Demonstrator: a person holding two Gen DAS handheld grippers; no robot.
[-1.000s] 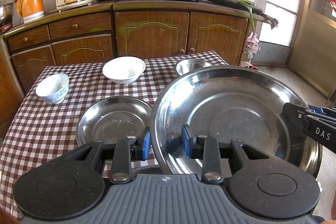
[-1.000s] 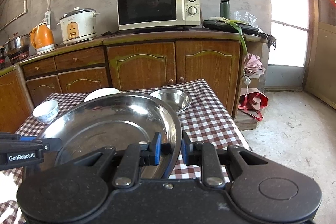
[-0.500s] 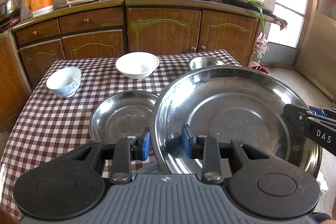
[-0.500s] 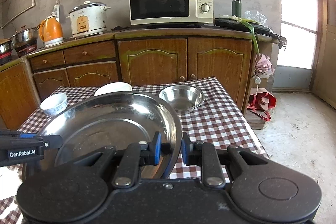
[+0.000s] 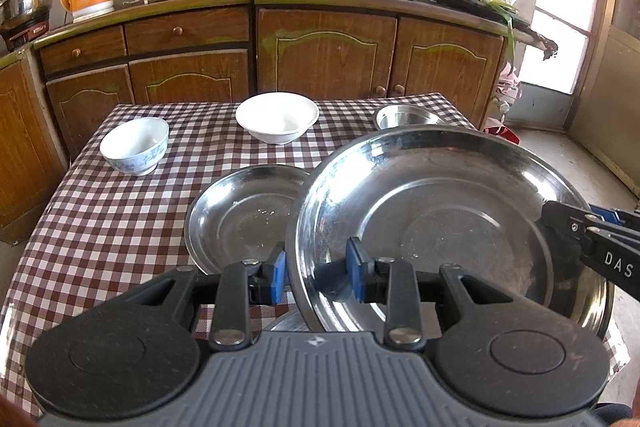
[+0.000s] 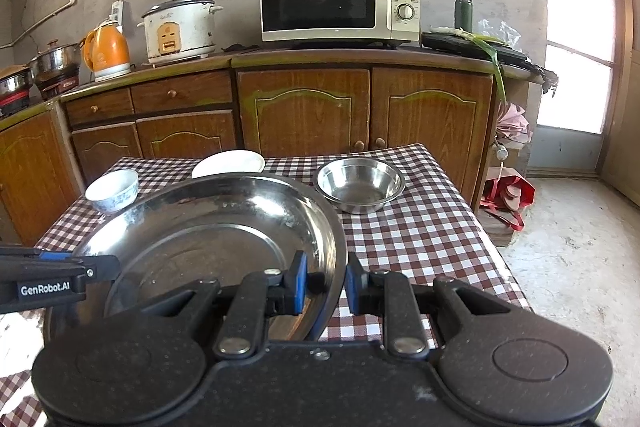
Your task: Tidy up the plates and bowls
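Note:
A large steel plate (image 5: 440, 227) (image 6: 208, 239) hangs tilted above the checked table (image 5: 100, 227), carried between both grippers. My left gripper (image 5: 316, 267) is shut on its left rim; in the right wrist view this gripper (image 6: 80, 269) shows at the left edge. My right gripper (image 6: 326, 279) is shut on the right rim and appears at the right (image 5: 580, 227) in the left wrist view. A smaller steel plate (image 5: 244, 219) lies on the table, partly under the large one. Behind stand a white bowl (image 5: 278, 117), a blue-patterned bowl (image 5: 136, 145) and a steel bowl (image 6: 360, 185).
Wooden cabinets (image 6: 304, 115) run behind the table, bearing a microwave (image 6: 336, 1), a rice cooker (image 6: 178, 29) and an orange kettle (image 6: 106, 53). The table's right edge drops to a concrete floor (image 6: 580, 267). Another metal rim (image 5: 288, 323) peeks out below the left gripper.
Both grippers have carried the large plate a little to the left, so it overlaps more of the smaller steel plate. Both grips are unchanged.

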